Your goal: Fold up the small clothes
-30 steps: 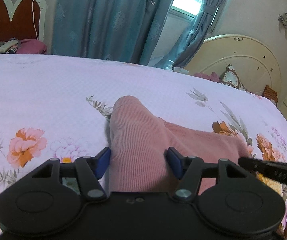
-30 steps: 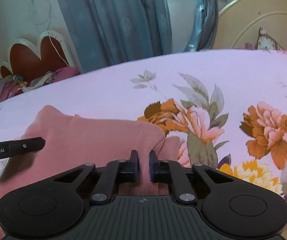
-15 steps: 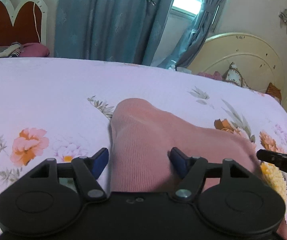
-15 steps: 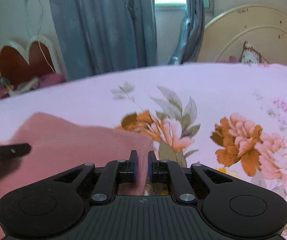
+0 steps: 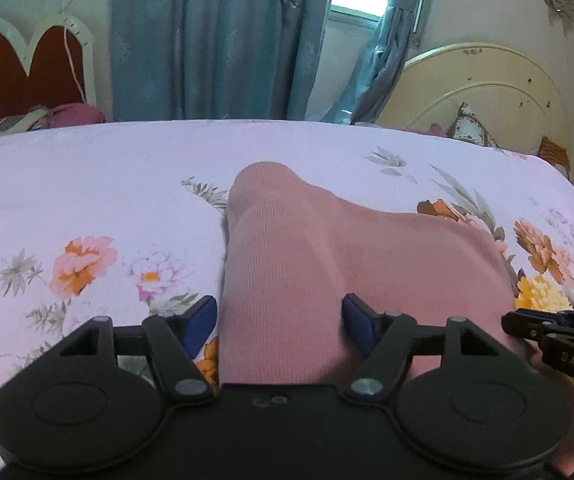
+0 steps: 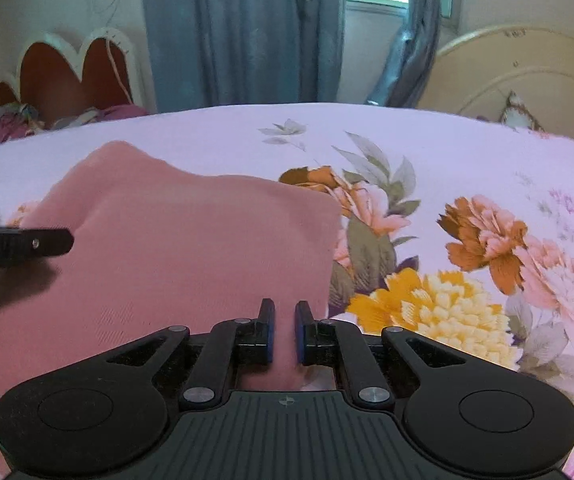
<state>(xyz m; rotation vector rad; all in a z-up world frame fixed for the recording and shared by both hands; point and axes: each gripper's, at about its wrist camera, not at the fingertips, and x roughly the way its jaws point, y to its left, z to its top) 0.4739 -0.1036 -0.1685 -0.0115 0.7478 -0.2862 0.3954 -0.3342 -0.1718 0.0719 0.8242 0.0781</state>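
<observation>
A pink ribbed garment (image 5: 327, 264) lies on the flowered bedsheet (image 5: 87, 184), one narrow part reaching away from me. My left gripper (image 5: 281, 318) straddles its near end. Its jaws are opening, and the blue pads (image 5: 203, 316) stand off the cloth on either side. In the right wrist view the same pink garment (image 6: 191, 248) fills the left half. My right gripper (image 6: 285, 330) is shut on its near right edge, with pink cloth showing between the pads. The right gripper's tip (image 5: 523, 326) enters the left wrist view from the right.
The bed runs wide to the left and far side. A cream headboard (image 5: 479, 92) with a cushion stands at the back right. Blue curtains (image 5: 215, 40), a window and a red heart-shaped headboard (image 5: 27, 68) with heaped clothes lie beyond the far edge.
The left gripper's pads have spread wider apart around the garment. Both grippers have shifted across the bed, and the right one has drawn the garment's edge along with it.
</observation>
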